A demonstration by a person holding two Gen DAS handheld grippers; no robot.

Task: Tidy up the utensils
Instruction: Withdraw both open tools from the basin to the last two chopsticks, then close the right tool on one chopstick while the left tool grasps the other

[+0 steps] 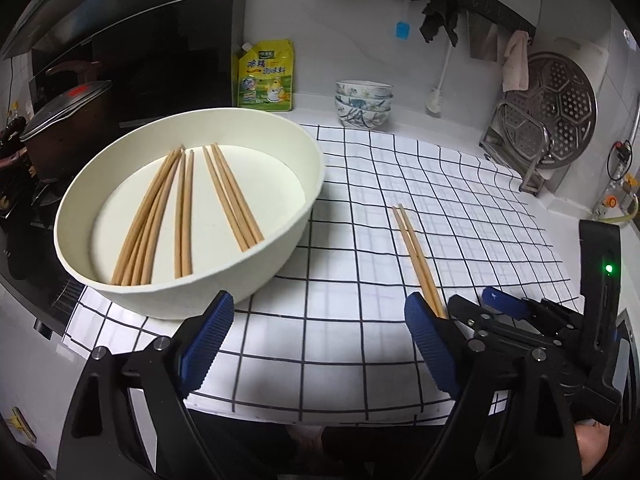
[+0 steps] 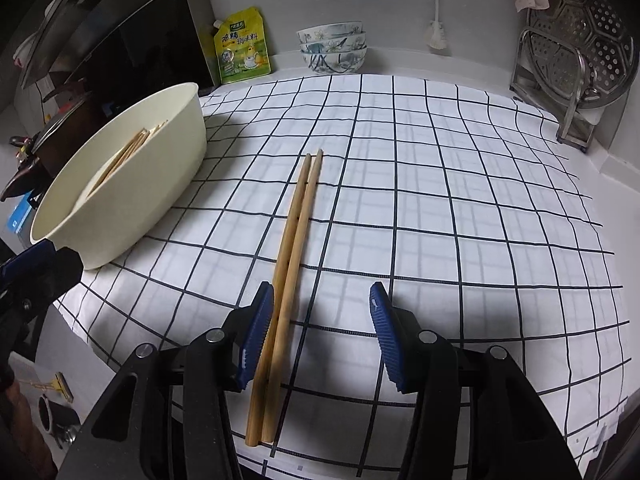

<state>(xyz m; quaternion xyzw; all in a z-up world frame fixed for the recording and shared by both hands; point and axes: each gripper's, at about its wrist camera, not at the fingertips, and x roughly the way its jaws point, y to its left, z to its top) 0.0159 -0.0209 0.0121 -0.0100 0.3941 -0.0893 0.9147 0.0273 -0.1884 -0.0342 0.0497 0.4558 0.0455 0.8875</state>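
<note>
Chopsticks (image 2: 294, 240) lie paired on bench cloth (image 2: 440, 200), so my right gripper (image 2: 322, 334) straddles them, jaws apart, nothing gripped. Left gripper (image 1: 320, 336) open, empty, beside bowl (image 1: 280, 248).

Dim cool light, bright checked cloth (image 2: 440, 200); soft shadows near frame bottom, fisheye-bent edges, dark corners

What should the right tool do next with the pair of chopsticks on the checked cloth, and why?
Probably close the right tool on the pair of chopsticks. The pair lies on the checked cloth between its open fingers, close to the left finger, not yet pinched. The other chopsticks are already in the cream bowl, so this pair likely goes there too.
</note>
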